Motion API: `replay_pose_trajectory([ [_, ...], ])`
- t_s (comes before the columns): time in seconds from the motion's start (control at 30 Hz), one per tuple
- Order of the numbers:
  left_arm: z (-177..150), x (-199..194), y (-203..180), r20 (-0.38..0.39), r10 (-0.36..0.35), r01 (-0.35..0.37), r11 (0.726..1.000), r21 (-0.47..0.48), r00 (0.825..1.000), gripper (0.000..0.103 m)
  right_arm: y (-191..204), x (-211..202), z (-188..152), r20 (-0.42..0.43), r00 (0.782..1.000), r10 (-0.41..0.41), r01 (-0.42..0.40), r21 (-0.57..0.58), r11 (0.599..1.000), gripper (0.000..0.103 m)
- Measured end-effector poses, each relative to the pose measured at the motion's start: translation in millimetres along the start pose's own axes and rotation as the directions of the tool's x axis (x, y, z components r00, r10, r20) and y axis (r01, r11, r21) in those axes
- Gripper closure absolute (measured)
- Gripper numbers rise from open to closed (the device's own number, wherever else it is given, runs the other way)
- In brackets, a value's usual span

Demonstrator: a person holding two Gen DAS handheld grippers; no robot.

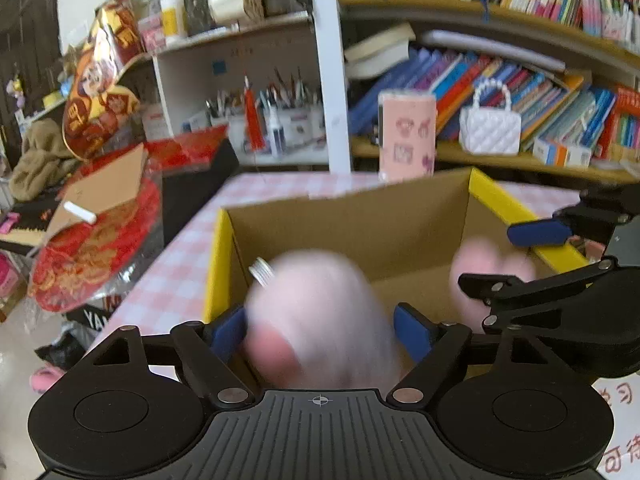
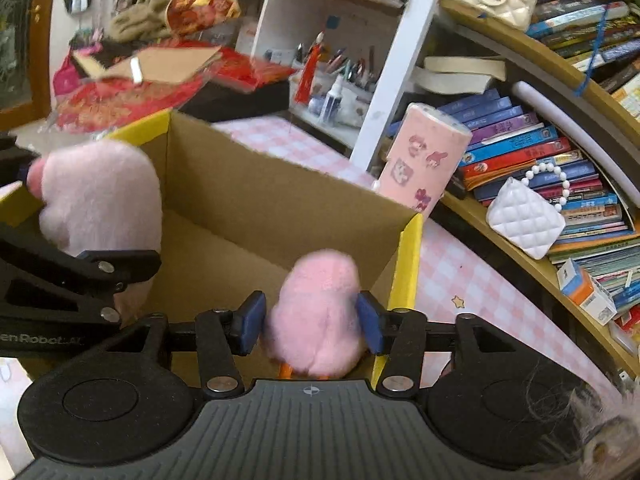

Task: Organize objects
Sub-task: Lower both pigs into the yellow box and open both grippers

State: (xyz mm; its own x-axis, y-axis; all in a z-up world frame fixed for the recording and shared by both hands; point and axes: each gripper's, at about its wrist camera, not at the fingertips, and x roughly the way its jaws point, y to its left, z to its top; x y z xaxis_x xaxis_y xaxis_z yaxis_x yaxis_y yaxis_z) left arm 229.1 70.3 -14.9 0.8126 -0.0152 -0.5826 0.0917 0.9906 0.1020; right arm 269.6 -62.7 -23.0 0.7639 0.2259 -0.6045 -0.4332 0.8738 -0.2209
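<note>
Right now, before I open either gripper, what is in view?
Cardboard box: one, brown with yellow flaps, on the table.
Table: one, pink-and-white check, under the box.
Large plush: one, pale pink, over the box.
Small plush: one, pink, over the box's right corner.
Canister: one, pink with stickers, upright behind the box.
Handbag: one, white quilted, lower shelf.
Books: many, mixed colours, shelves.
Left gripper: black, blue pads, either side of the large plush.
Right gripper: same, either side of the small plush.
</note>
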Motion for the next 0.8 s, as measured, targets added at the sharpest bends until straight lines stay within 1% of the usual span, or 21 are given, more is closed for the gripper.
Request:
replay_pose_trajectory([
  [0.07, 2.9, -9.4, 1.7, 0.045, 0.009, -0.01, 1.0, 0.007, 0.999, 0.013, -7.9, -4.6, 1.6, 0.021, 0.999, 0.024, -0.025, 0.061, 0.998, 0.045],
  [0.1, 4.9, -13.8, 2.8, 0.062, 0.008, -0.009, 1.0, 0.008, 0.998, 0.012, -9.8, -7.2, 3.0, 0.027, 0.999, 0.029, -0.031, 0.084, 0.996, 0.044],
  [0.13, 6.1, -18.1, 3.9, 0.075, 0.005, -0.005, 1.0, 0.006, 0.997, 0.012, -10.3, -9.9, 4.5, 0.032, 0.999, 0.03, -0.033, 0.099, 0.995, 0.042],
  [0.2, 8.0, -27.5, 5.8, 0.096, 0.004, -0.003, 1.0, -0.009, 0.995, 0.011, -9.1, -17.7, 7.0, 0.05, 0.998, 0.025, -0.031, 0.122, 0.992, 0.041],
  [0.3, 8.7, -43.5, 10.0, 0.128, 0.003, 0.001, 0.999, -0.035, 0.992, 0.011, -4.0, -32.1, 9.6, 0.078, 0.997, 0.007, -0.018, 0.145, 0.989, 0.041],
  [0.33, 7.9, -49.3, 12.0, 0.138, 0.003, 0.003, 0.999, -0.043, 0.99, 0.011, -2.1, -37.4, 9.7, 0.088, 0.996, -0.005, -0.009, 0.153, 0.988, 0.039],
  [0.37, 6.9, -55.4, 13.5, 0.149, 0.003, 0.004, 0.999, -0.05, 0.989, 0.011, 0.6, -43.3, 9.5, 0.099, 0.995, -0.022, 0.005, 0.163, 0.987, 0.033],
  [0.43, 4.5, -66.2, 16.6, 0.168, 0.004, 0.006, 0.998, -0.058, 0.986, 0.008, 5.8, -55.3, 8.7, 0.119, 0.991, -0.064, 0.041, 0.185, 0.982, 0.028],
  [0.6, -5.0, -89.4, 23.8, 0.193, 0.008, 0.006, 0.997, -0.073, 0.981, 0.007, 18.5, -83.4, 3.2, 0.138, 0.984, -0.113, 0.076, 0.247, 0.966, 0.028],
  [0.8, -29.2, -112.2, 31.5, 0.178, 0.002, 0.012, 0.997, -0.075, 0.984, 0.007, 43.0, -107.0, -13.6, 0.102, 0.986, -0.133, 0.098, 0.288, 0.952, 0.028],
])
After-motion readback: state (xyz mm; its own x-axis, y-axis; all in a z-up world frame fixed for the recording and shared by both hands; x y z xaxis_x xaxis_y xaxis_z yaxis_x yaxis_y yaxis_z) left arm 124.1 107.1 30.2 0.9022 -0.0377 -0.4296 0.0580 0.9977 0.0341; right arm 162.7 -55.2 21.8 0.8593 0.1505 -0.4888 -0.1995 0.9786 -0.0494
